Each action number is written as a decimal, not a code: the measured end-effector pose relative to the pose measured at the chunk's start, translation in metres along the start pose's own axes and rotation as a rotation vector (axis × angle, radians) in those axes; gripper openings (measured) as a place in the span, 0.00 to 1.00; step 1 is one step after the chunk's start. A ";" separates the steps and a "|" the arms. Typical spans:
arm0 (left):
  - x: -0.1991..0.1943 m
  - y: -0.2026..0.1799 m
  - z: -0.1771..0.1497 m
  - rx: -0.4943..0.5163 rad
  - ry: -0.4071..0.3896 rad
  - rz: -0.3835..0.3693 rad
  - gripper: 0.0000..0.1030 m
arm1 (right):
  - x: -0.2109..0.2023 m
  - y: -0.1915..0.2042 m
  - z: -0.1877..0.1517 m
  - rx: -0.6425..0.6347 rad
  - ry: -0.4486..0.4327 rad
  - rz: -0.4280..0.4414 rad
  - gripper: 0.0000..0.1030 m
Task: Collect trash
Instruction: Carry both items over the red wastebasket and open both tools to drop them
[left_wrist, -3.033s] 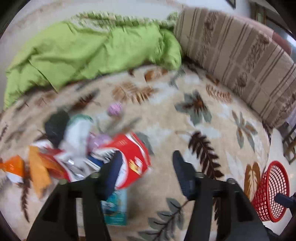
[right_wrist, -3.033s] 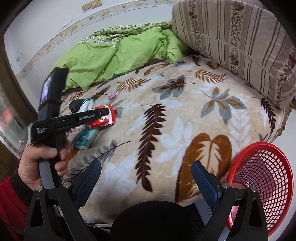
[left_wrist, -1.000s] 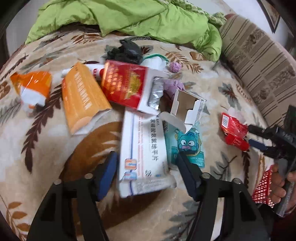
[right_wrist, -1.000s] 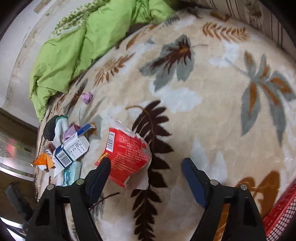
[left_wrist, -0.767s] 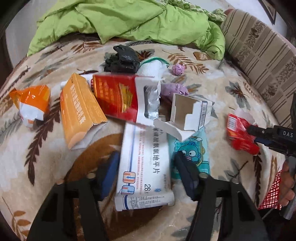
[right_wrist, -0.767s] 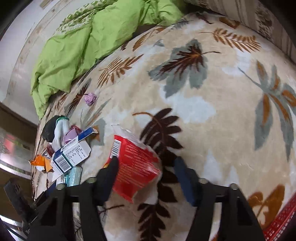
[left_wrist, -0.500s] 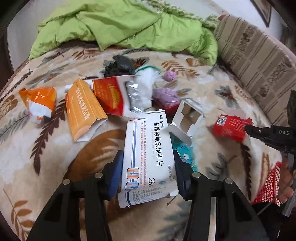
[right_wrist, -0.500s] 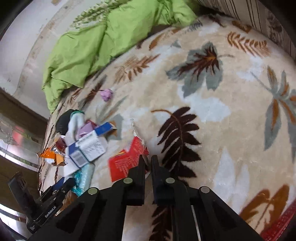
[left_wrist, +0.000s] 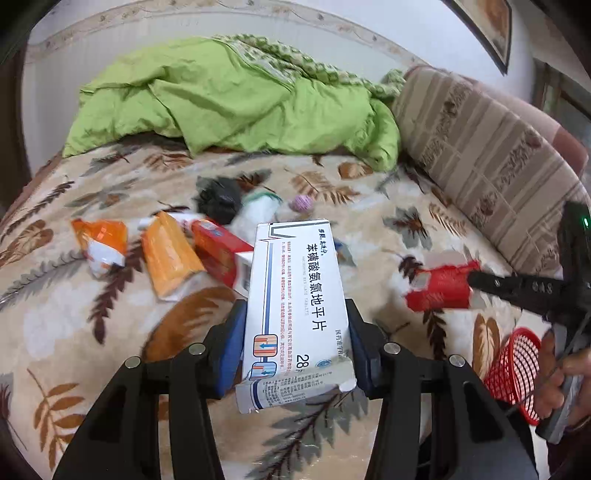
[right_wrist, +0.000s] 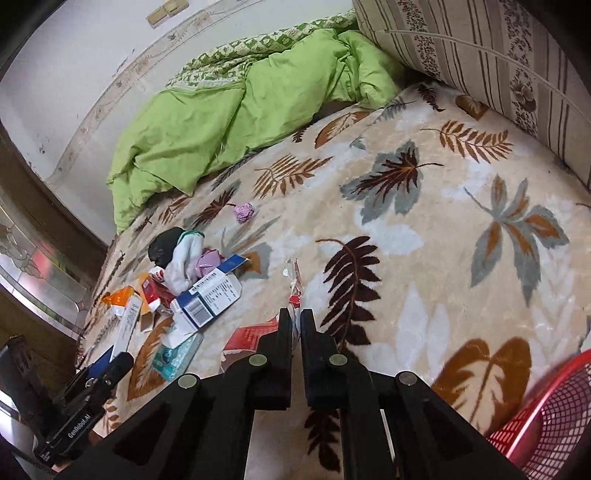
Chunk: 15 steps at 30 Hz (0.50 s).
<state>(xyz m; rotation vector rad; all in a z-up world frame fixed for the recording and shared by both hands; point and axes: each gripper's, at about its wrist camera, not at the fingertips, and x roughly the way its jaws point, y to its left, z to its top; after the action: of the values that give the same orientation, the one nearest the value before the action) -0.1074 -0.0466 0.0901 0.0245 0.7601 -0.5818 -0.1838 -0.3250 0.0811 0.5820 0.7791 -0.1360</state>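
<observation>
The left tool (left_wrist: 297, 332) pinches a white medicine box (left_wrist: 295, 295) between its blue pads, the box raised clear of the bed with its printed face up and its torn near flap hanging. The right tool (right_wrist: 295, 325) is pressed together on a red snack wrapper (right_wrist: 251, 338), which in the left view hangs from its tips above the bed.

The bed (right_wrist: 424, 236) carries a cream plush blanket printed with brown, grey and rust leaves. A crumpled lime-green duvet (left_wrist: 236, 99) is bunched along the far side against a white wall with a patterned border strip. A large striped beige cushion (left_wrist: 487, 155) leans along the right edge.

More trash lies in a loose heap on the blanket: an orange wrapper (left_wrist: 99, 243), an orange carton (left_wrist: 170, 258), a red box (left_wrist: 218, 251), a black bag (left_wrist: 218, 201), a white crumpled cloth (right_wrist: 183, 262), a barcoded white-and-blue box (right_wrist: 210, 299), a teal tissue pack (right_wrist: 177, 354), and a small pink paper ball (right_wrist: 243, 212) lying apart from the rest.

A red mesh basket (right_wrist: 546, 417) sits beside the bed's near right corner
</observation>
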 end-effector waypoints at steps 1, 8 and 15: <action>-0.003 0.002 0.002 -0.006 -0.006 0.000 0.48 | -0.003 0.001 -0.001 0.001 -0.004 0.005 0.05; -0.018 -0.016 0.004 0.023 -0.020 -0.028 0.48 | -0.029 0.008 -0.004 -0.005 -0.044 0.062 0.05; -0.022 -0.076 -0.001 0.135 -0.003 -0.127 0.48 | -0.066 -0.003 -0.016 -0.015 -0.073 0.061 0.05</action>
<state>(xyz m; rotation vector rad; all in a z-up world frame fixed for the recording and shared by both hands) -0.1594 -0.0998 0.1183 0.1006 0.7222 -0.7529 -0.2418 -0.3256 0.1167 0.5830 0.6901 -0.0945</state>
